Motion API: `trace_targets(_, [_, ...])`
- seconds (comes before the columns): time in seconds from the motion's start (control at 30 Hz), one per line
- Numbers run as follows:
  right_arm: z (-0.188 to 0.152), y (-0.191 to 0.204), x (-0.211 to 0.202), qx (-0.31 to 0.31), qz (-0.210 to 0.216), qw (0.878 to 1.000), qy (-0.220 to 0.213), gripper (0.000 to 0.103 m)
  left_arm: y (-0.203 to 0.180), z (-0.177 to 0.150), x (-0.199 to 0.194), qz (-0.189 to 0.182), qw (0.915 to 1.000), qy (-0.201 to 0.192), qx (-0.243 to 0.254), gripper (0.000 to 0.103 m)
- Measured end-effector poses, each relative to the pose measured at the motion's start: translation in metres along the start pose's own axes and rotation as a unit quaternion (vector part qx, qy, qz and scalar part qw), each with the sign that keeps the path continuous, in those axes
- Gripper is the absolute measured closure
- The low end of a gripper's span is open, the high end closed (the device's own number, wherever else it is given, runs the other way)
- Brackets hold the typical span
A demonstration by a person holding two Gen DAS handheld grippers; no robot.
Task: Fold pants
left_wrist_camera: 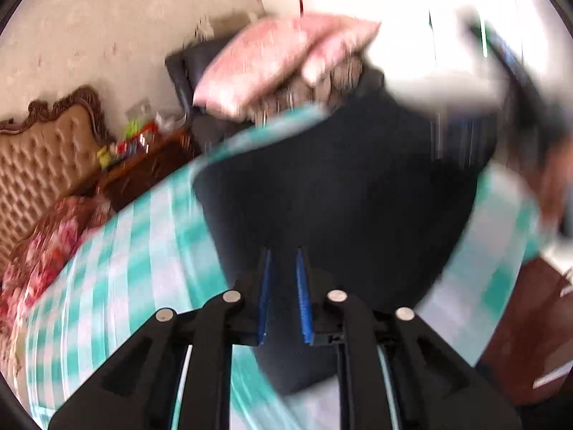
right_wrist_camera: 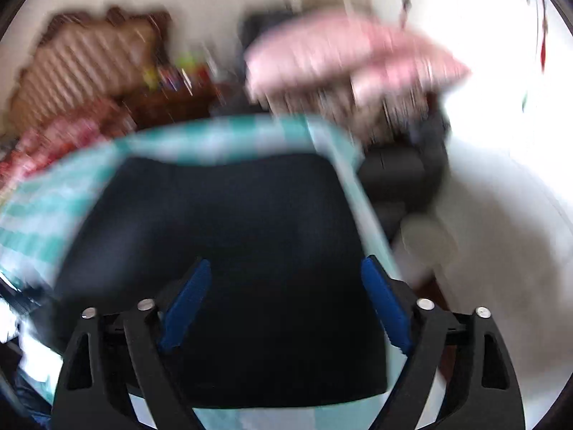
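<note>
1. One pair of dark pants (right_wrist_camera: 229, 251) lies folded into a flat block on the green and white checked bed sheet (left_wrist_camera: 118, 251). It fills the middle of both views.
2. The left gripper (left_wrist_camera: 284, 265) sits low in the middle of its view. Its blue pads (left_wrist_camera: 303, 304) are close together with a thin gap. The picture is too blurry to tell if they pinch any cloth.
3. The right gripper (right_wrist_camera: 283, 279) is wide open over the near part of the pants and holds nothing.
4. To do this step well, I think each gripper should take one near corner of the block, grab all the layers at once, and lift both sides evenly.
5. Then bring the cloth over slowly so the edges meet and no wrinkle gets trapped.
6. Farther out, a pink pillow (left_wrist_camera: 283, 53) lies on a dark chair at the top middle, and a padded headboard (left_wrist_camera: 46, 157) stands at the left. Keep the pants away from the bed edge on the right.
</note>
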State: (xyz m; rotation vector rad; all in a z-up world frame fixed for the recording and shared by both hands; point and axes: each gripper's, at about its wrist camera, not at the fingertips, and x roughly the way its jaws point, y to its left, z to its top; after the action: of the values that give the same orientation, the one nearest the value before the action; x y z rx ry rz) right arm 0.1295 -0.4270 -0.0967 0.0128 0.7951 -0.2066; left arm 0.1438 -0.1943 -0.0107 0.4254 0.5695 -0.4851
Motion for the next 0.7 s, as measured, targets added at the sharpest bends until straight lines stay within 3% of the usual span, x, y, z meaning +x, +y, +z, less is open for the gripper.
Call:
trace_targets(0.17, [-0.002,-0.001,0.001,0.017,-0.012,1.0,0.0,0.021,-0.007,0.099,0.05,-0.088,0.9958,-0.024,-0.011,0.084])
trace_targets(0.23, [-0.003,-0.001,0.003,0.016,-0.018,1.0,0.001,0.02,-0.017,0.134,0.09,-0.147,0.9887,-0.006,-0.026,0.084])
trace_targets(0.33, [-0.005,-0.003,0.004,0.017,-0.016,1.0,0.008,0.02,-0.035,0.167,0.139,-0.194,0.9802,0.028,-0.028,0.084])
trace_targets(0.37, [-0.005,-0.003,0.004,0.018,-0.015,1.0,0.01,0.02,-0.043,0.174,0.157,-0.207,0.9767,0.048,-0.028,0.084])
trace_targets(0.5, [-0.005,-0.005,0.008,0.022,-0.014,1.0,0.014,0.02,-0.064,0.17,0.207,-0.195,0.9744,0.11,-0.021,0.084])
trace_targets(0.7, [-0.004,-0.005,0.011,0.027,-0.012,0.999,0.02,0.02,-0.064,0.152,0.212,-0.193,0.9734,0.121,-0.026,0.083])
